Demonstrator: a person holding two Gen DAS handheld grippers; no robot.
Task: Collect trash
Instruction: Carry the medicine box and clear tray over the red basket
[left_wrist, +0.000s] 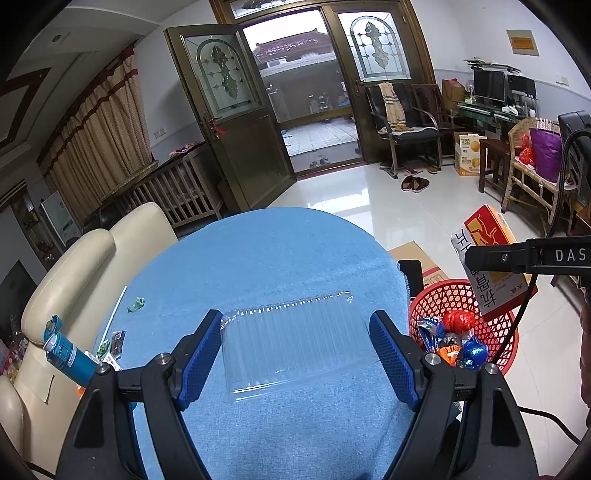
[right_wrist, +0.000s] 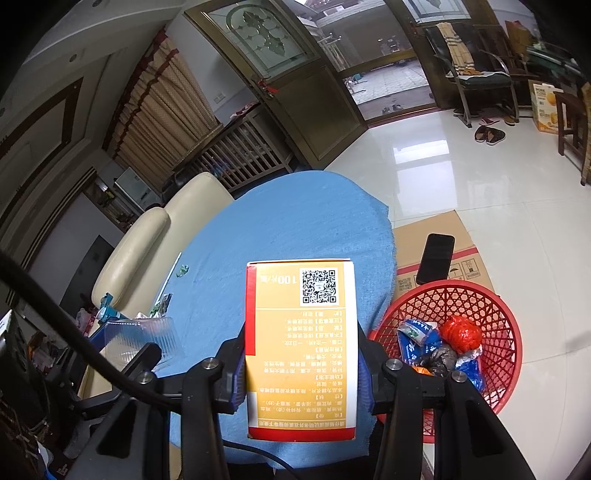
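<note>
A clear ribbed plastic container (left_wrist: 291, 339) sits between the blue pads of my left gripper (left_wrist: 295, 315), which is shut on its two sides over the blue-clothed table (left_wrist: 258, 251). The same container (right_wrist: 144, 332) shows at the left of the right wrist view. My right gripper (right_wrist: 301, 332) is shut on a yellow, red and white printed carton (right_wrist: 299, 350). In the left wrist view that carton (left_wrist: 487, 258) hangs over the far rim of a red mesh basket (left_wrist: 498, 332). The basket (right_wrist: 491, 306) stands on the floor beside the table and holds several wrappers and a red wad (right_wrist: 461, 332).
A dark phone (right_wrist: 436, 258) lies on a flat cardboard box (right_wrist: 443, 229) behind the basket. At the table's left edge are a blue bottle (left_wrist: 70, 354), a white straw (left_wrist: 116, 310) and small wrappers (left_wrist: 136, 304). A cream sofa (left_wrist: 92, 258) flanks the table.
</note>
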